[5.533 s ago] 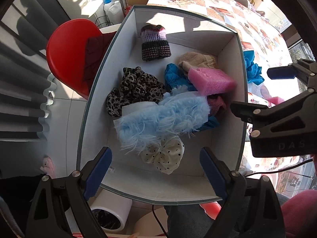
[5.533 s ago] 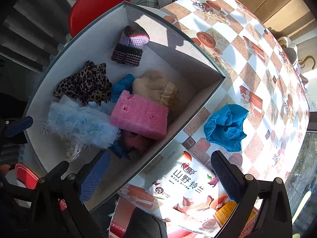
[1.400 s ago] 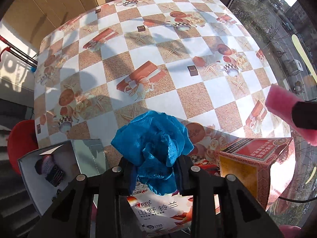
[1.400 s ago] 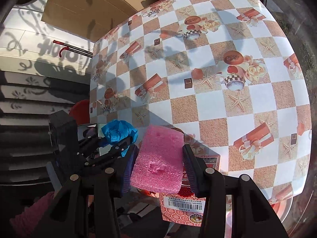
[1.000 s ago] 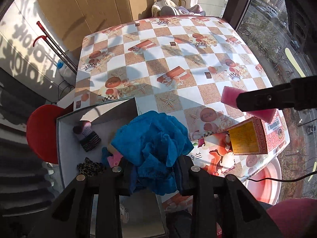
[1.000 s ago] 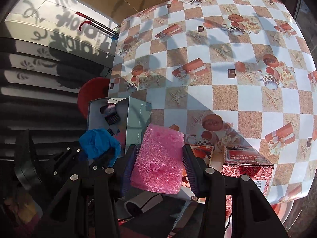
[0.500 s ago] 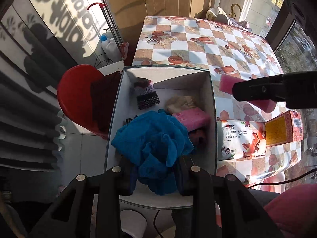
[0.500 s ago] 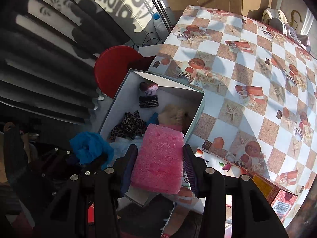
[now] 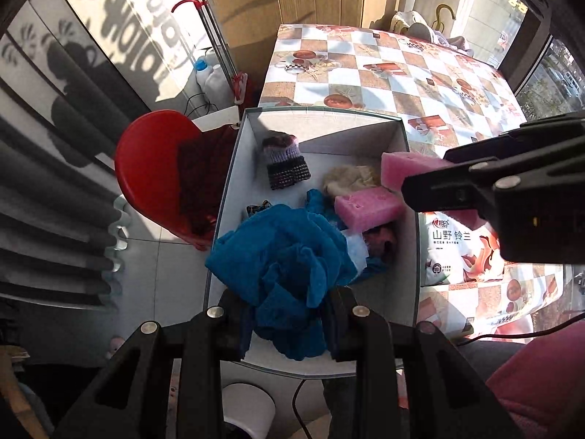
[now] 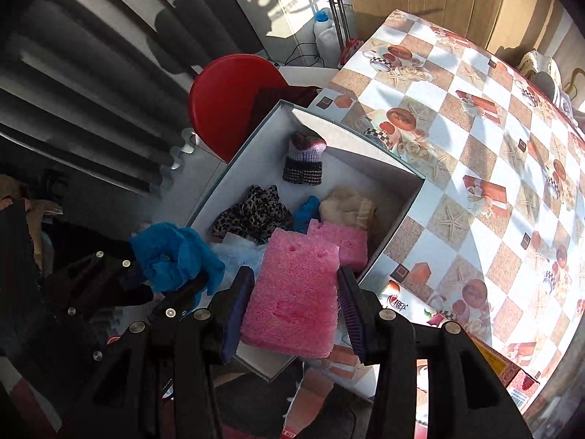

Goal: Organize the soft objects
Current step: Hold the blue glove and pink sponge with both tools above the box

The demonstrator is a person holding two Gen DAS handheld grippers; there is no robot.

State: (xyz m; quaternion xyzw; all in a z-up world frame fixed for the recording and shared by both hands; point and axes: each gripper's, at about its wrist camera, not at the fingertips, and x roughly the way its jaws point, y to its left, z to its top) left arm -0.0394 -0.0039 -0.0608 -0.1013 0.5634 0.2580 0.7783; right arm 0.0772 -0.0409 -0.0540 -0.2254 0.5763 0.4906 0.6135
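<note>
- Left gripper point(image 9: 289, 314): jaws pinch a crumpled blue cloth point(image 9: 285, 256), which bulges up and forward between the fingers; the bundle hangs above the near end of the white box point(image 9: 228, 183)
- Right gripper point(image 10: 296, 300): purple-padded jaws clamp a pink foam block point(image 10: 294, 292) by its two side faces; the block stands upright in the grip, above the near right corner of the box, close to its right wall
- From the left wrist view the right gripper enters from the right edge, the held foam block visible at its tip over the box's right wall
- White box: open top, set beside the table point(image 9: 402, 73) with the checked, patterned cover, its right wall along the table edge
- Box contents: a striped knit hat point(image 9: 285, 161) at the far end; a beige woolly item point(image 9: 349, 179) near the right wall; a second pink foam block point(image 9: 369, 205) just in front of the beige item; a leopard-print fabric point(image 10: 252, 212) toward the left wall; pale blue fluffy material point(image 10: 241, 252), partly hidden under the held items
- Table: a white printed packet point(image 9: 453, 241) lies at the near edge, just beside the box's right wall
- Left of the box: a red stool point(image 9: 153, 161) with a dark red cloth point(image 9: 204, 168) draped over it, touching the box's left wall
- A pink sleeve point(image 9: 541, 384) shows at the lower right of the left wrist view
</note>
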